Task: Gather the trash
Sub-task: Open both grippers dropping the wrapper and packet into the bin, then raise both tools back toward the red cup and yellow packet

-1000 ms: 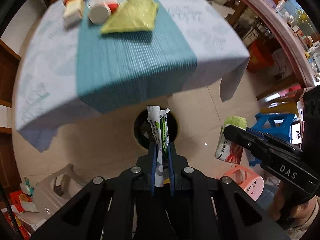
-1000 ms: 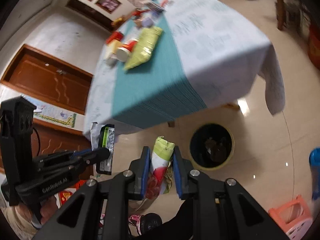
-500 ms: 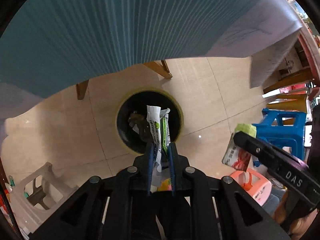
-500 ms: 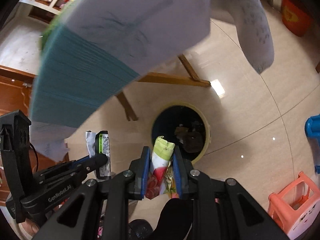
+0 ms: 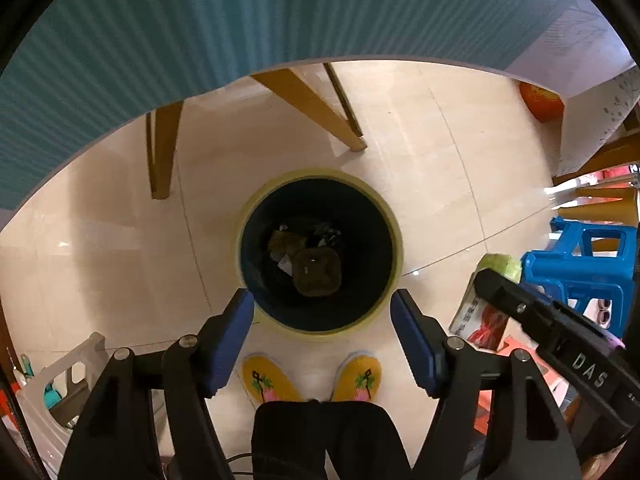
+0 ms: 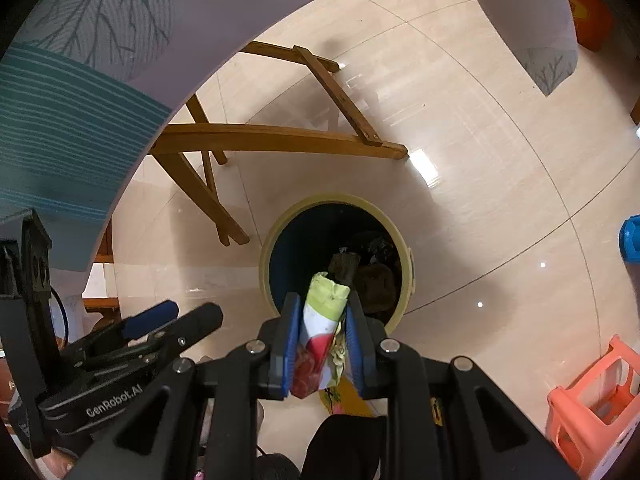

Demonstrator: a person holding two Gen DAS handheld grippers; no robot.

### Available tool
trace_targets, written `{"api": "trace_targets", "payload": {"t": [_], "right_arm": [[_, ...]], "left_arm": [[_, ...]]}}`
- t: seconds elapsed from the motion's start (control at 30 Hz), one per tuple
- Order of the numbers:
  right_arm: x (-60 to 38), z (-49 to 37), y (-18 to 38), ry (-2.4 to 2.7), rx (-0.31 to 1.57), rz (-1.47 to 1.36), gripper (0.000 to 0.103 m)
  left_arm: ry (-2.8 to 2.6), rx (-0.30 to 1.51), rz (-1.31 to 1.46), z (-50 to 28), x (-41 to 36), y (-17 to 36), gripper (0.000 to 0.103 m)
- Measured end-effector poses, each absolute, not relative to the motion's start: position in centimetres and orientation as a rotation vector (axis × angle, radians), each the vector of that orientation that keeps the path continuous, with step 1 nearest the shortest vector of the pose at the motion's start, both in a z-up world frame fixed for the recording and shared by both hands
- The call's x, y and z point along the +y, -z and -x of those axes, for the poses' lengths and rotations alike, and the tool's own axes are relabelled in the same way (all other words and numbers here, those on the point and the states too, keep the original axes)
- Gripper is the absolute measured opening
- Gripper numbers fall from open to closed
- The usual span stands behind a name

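Left wrist view: the left gripper (image 5: 322, 312) hangs straight above the trash bin (image 5: 394, 224), which stands on the tiled floor (image 5: 100, 248) just beyond the table's near edge. Its jaws have just been opening and now stand wide apart with nothing between them. Dark refuse lies at the bin's bottom; no wrapper can be made out among it. Right wrist view: the right gripper (image 6: 322, 330) is closed on a crumpled snack packet (image 6: 320, 332), green-topped with red print, held over the bin's near rim. Judged progress: the left-hand deposit appears complete; the packet has yet to be released. Whether more trash remains on the table cannot be told, since only the tablecloth (image 5: 200, 40) overhang is visible.
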State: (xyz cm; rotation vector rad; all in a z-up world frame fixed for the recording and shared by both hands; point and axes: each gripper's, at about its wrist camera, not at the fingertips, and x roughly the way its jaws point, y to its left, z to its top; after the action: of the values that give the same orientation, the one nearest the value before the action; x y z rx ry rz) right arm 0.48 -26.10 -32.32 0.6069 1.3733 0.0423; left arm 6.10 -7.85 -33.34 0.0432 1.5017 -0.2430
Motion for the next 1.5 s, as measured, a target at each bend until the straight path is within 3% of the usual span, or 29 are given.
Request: {"api": "trace_targets", "payload": {"t": [0.37, 0.57, 0.67, 0.83, 1.03, 1.5], "right_arm": [[-23.6, -3.0, 31.3, -0.096, 1.348, -0.534, 0.024], [-21.6, -4.6, 30.5, -0.138, 1.331, -0.496, 0.032], [-21.2, -5.0, 30.3, -0.147, 1.336, -0.491, 0.039], [-20.8, -5.4, 29.8, -0.141, 1.329, -0.463, 0.065], [-20.4, -5.4, 28.5, -0.134, 1.318, -0.442, 0.065], [-20.5, -3.2, 20.6, -0.131, 1.293, -0.432, 0.065]], "left_arm": [[0.155, 1.397, -0.018, -4.9, -3.7, 29.6, 0.069], [0.106, 1.379, 0.040, -4.9, -1.5, 28.1, 0.069], [0.094, 1.370, 0.047, -5.0, -0.7, 27.5, 0.069], [0.086, 1.364, 0.062, -5.2, -0.6, 26.6, 0.071], [0.076, 1.338, 0.078, -5.2, -0.2, 24.9, 0.082], [0.082, 1.310, 0.084, -3.4, 0.3, 16.8, 0.082]]}}
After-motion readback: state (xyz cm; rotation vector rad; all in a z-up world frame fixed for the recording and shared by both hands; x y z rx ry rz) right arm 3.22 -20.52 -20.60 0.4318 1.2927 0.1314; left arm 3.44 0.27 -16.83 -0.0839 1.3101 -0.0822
